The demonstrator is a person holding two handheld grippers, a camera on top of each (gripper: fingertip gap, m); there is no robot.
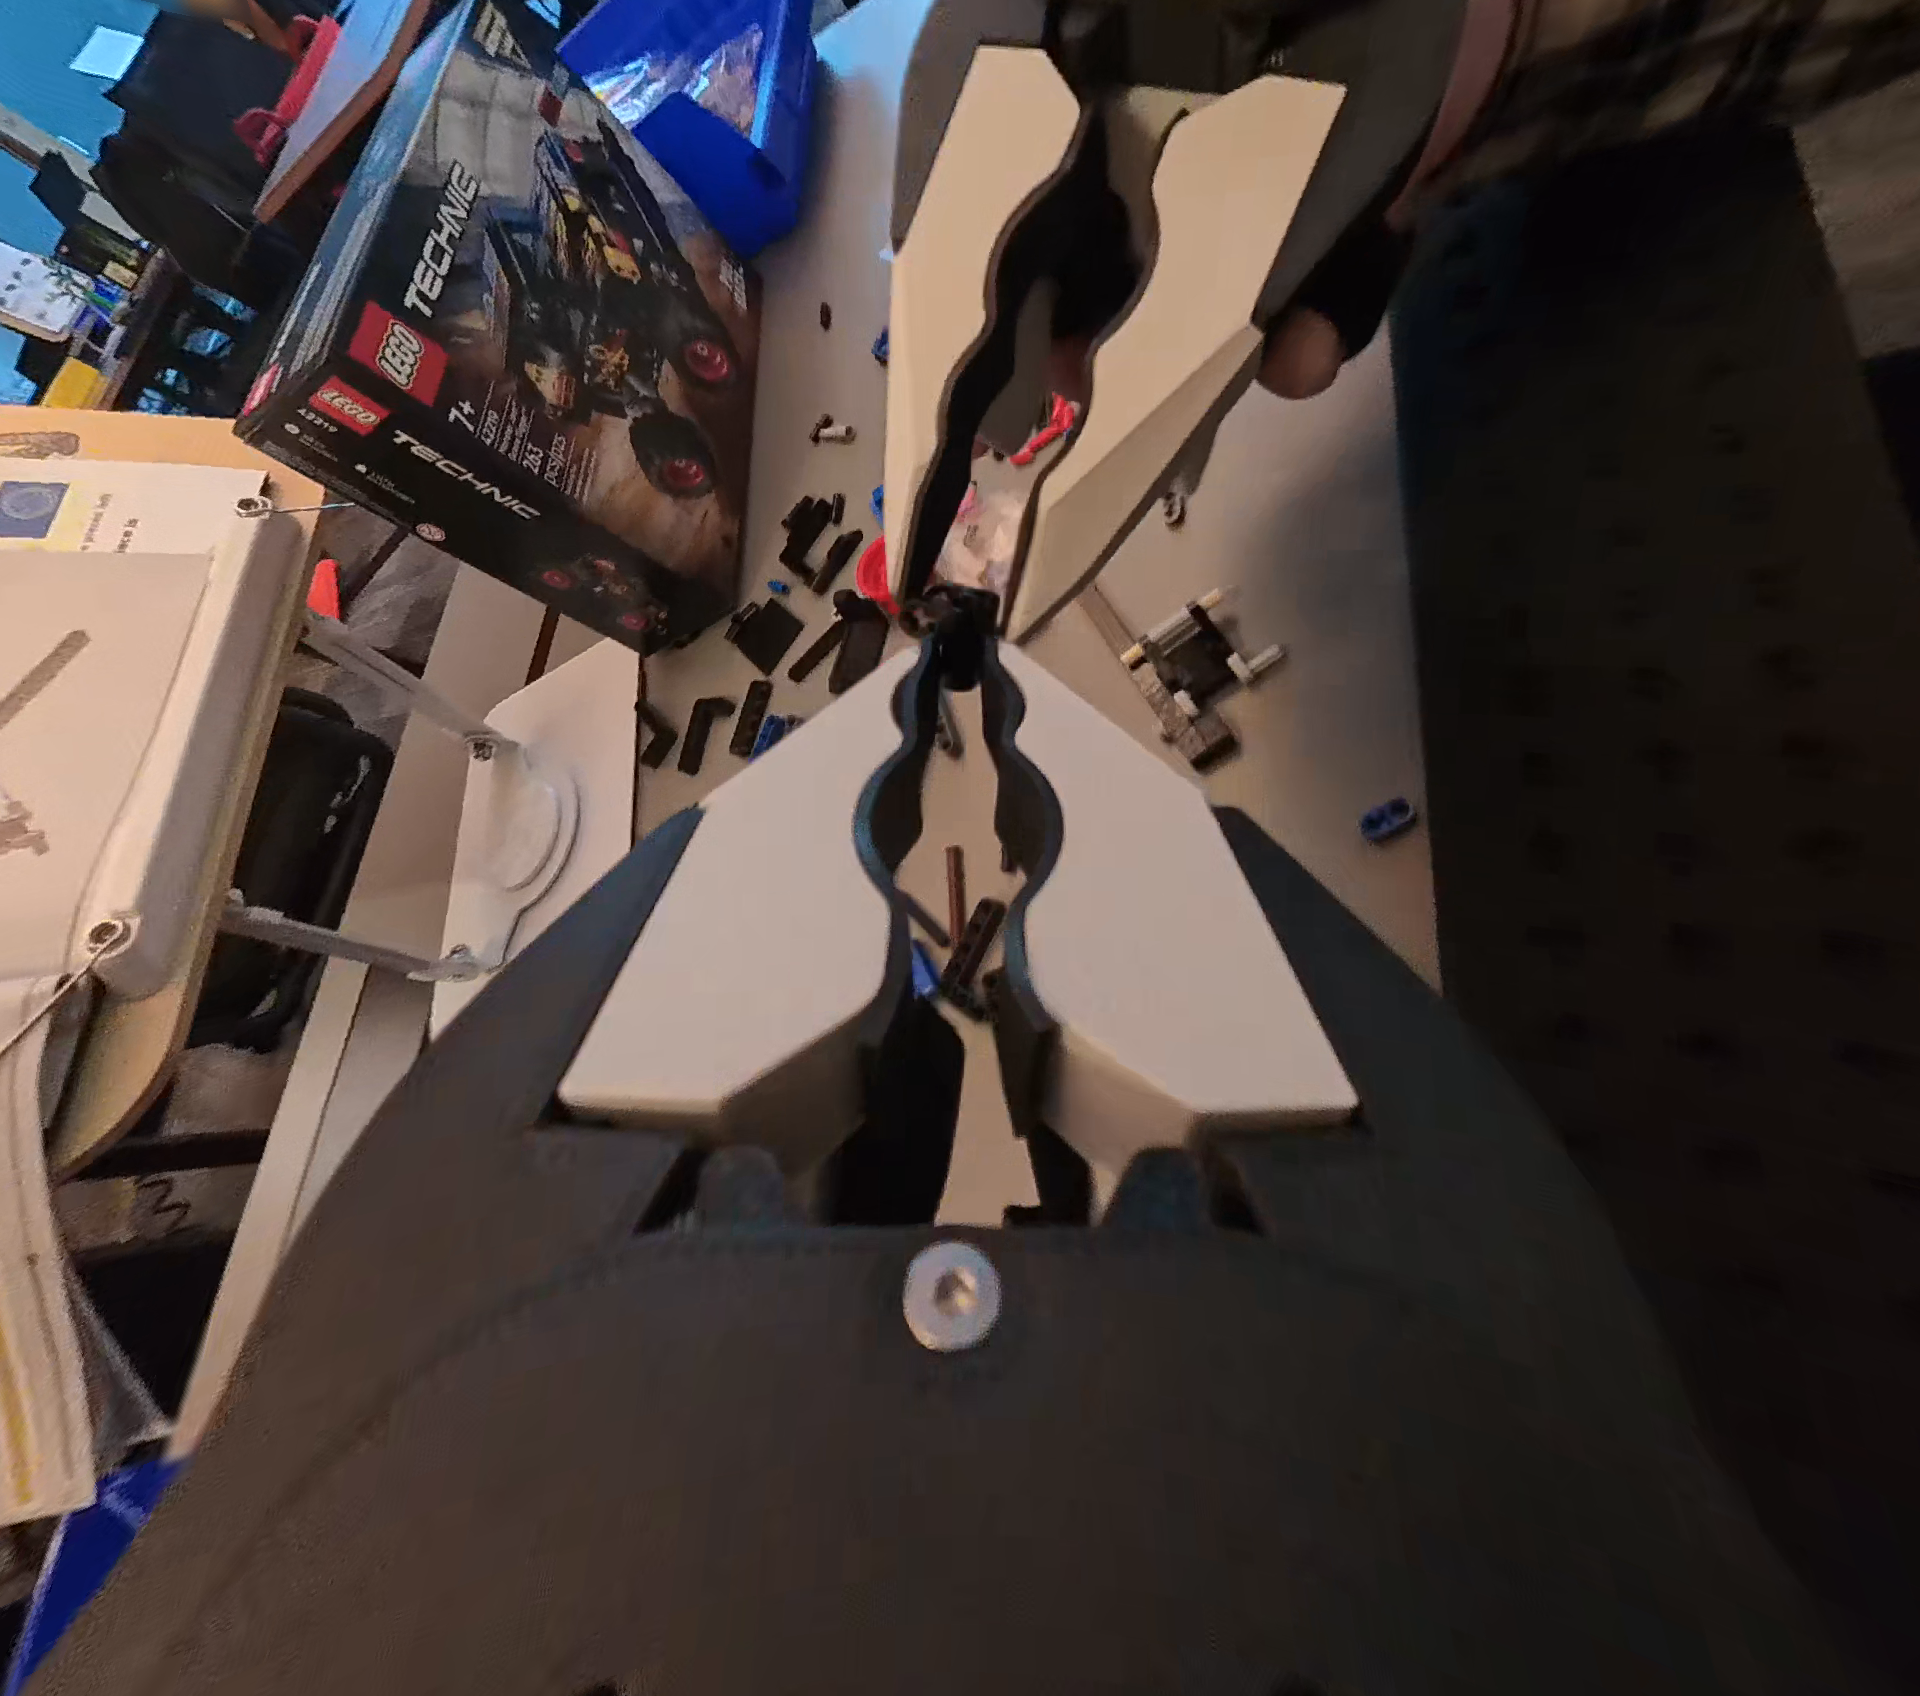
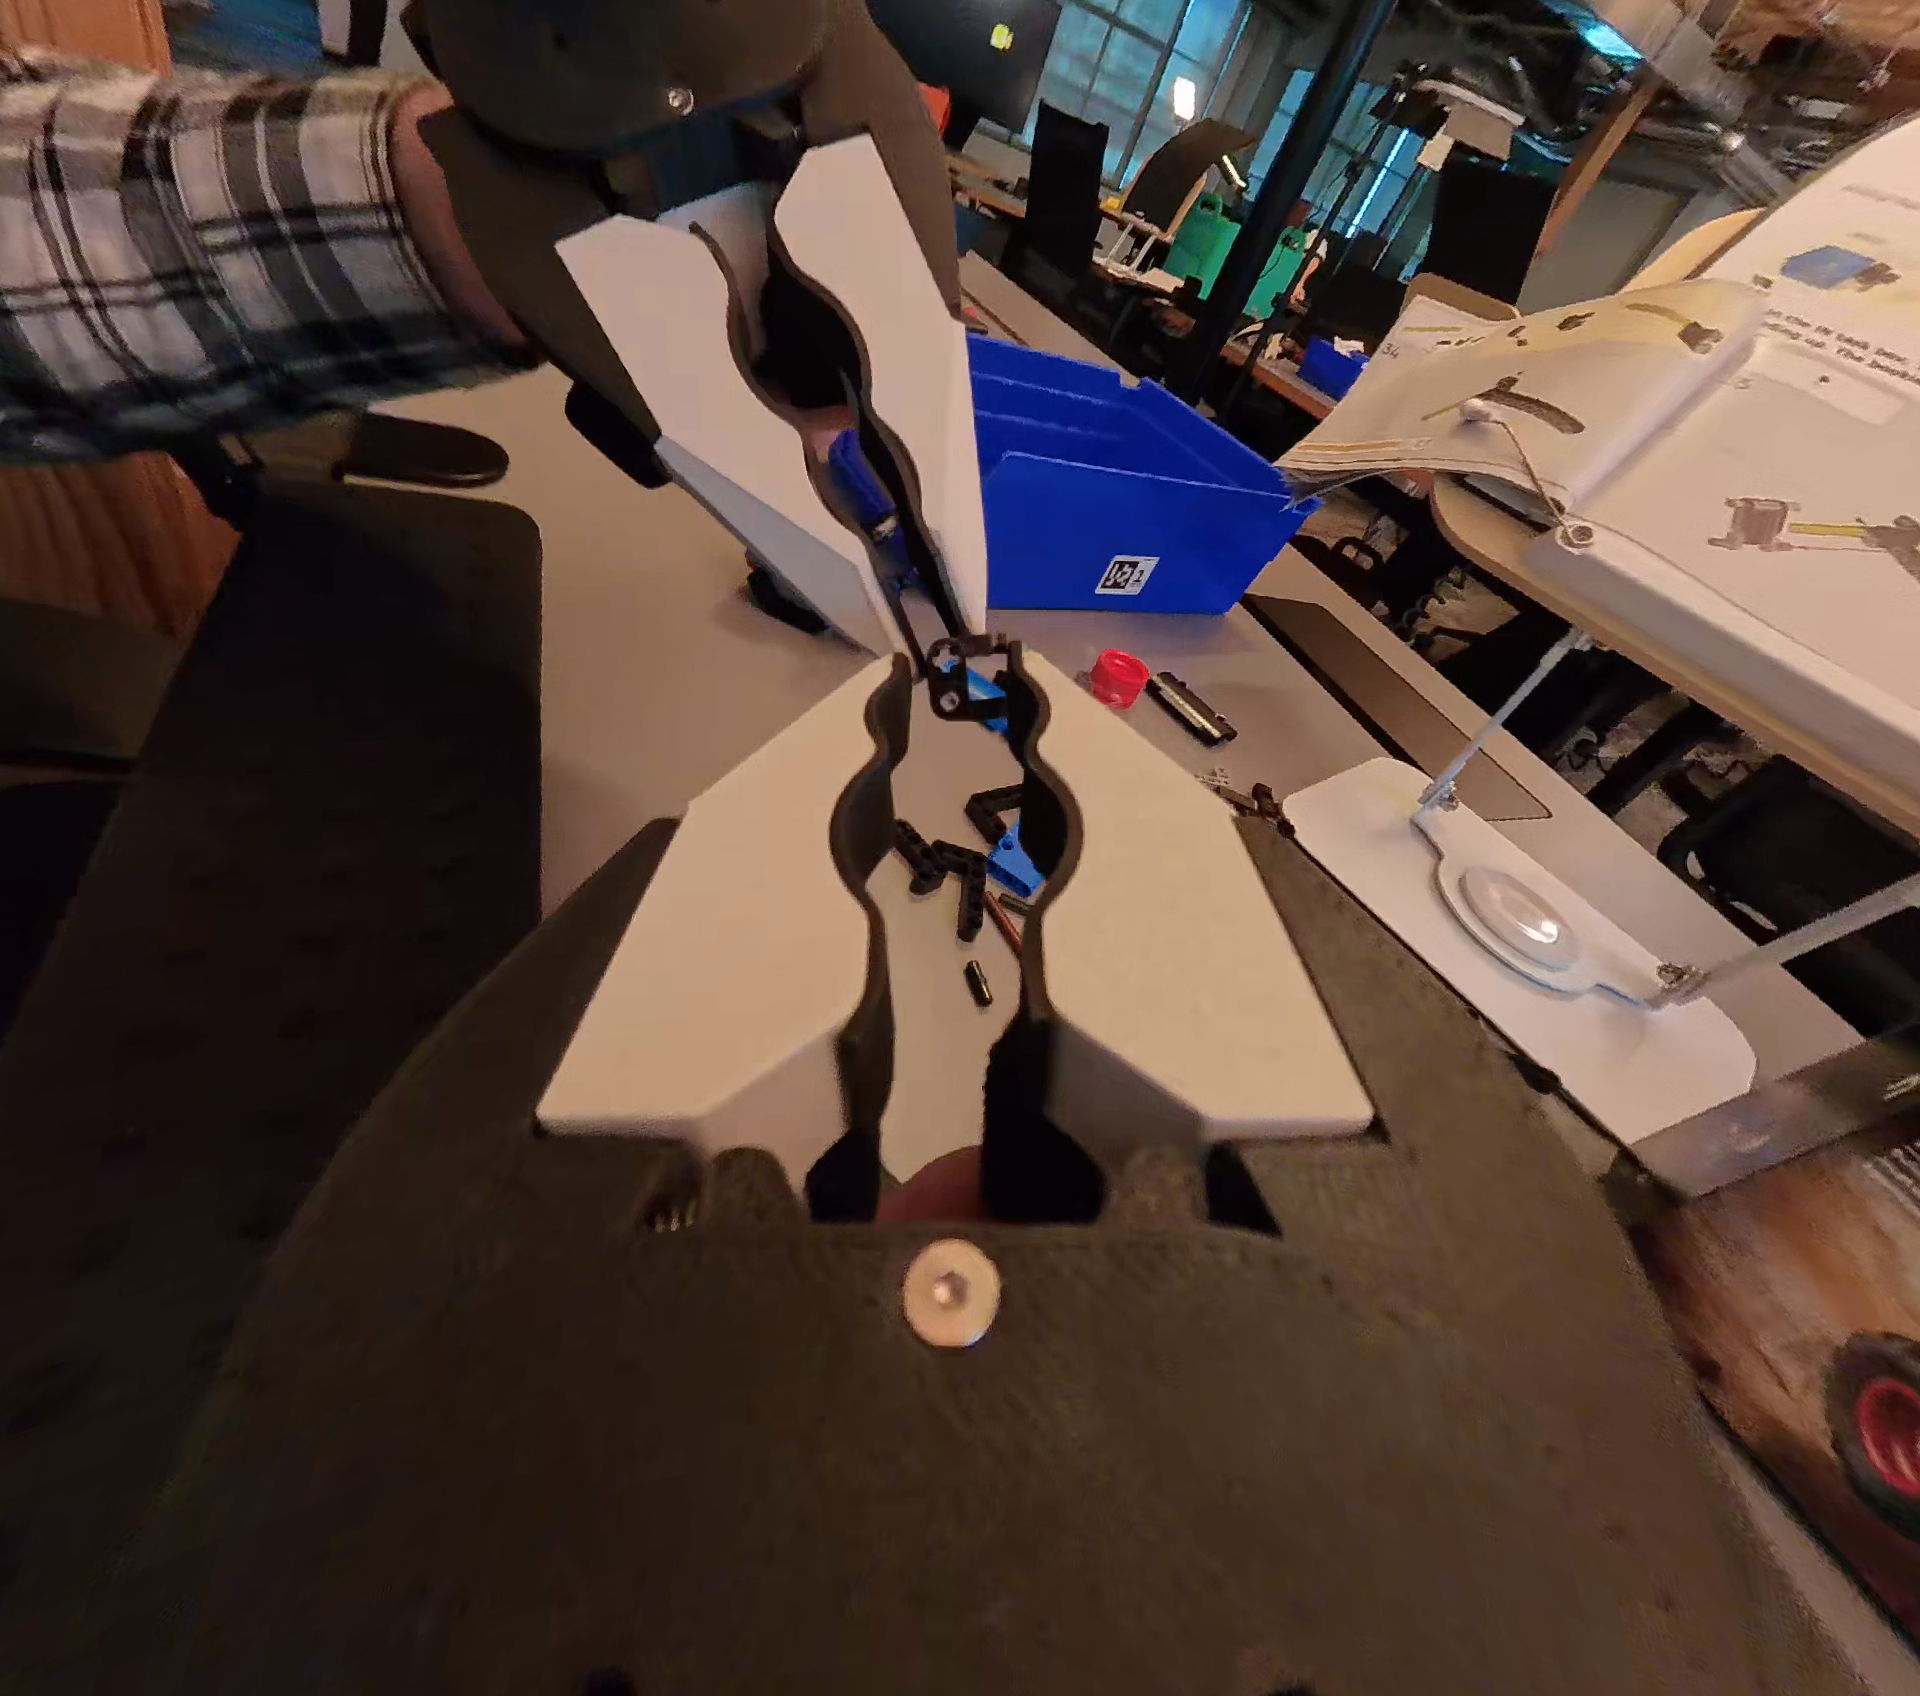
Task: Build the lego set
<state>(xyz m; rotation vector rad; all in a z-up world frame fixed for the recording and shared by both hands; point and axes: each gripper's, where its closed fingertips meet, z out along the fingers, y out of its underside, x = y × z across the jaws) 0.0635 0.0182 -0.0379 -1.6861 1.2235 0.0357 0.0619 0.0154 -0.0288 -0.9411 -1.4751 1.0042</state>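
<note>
Tip-to-tip above the grey table [image 1: 1299,607], the left hand-held gripper [image 1: 951,654] and right hand-held gripper [image 2: 961,680] each pinch the small black plastic lego assembly [image 1: 948,623]. Pushing the pieces straight together, aligned, without twisting, should seat them best, I judge.

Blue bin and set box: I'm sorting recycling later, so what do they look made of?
Blue bin: apparently rigid moulded plastic, with a smooth, slightly glossy wall and crisp stepped rim. Set box: seemingly printed cardboard with a satin sheen, sharp folded edges and flat panels.
</note>
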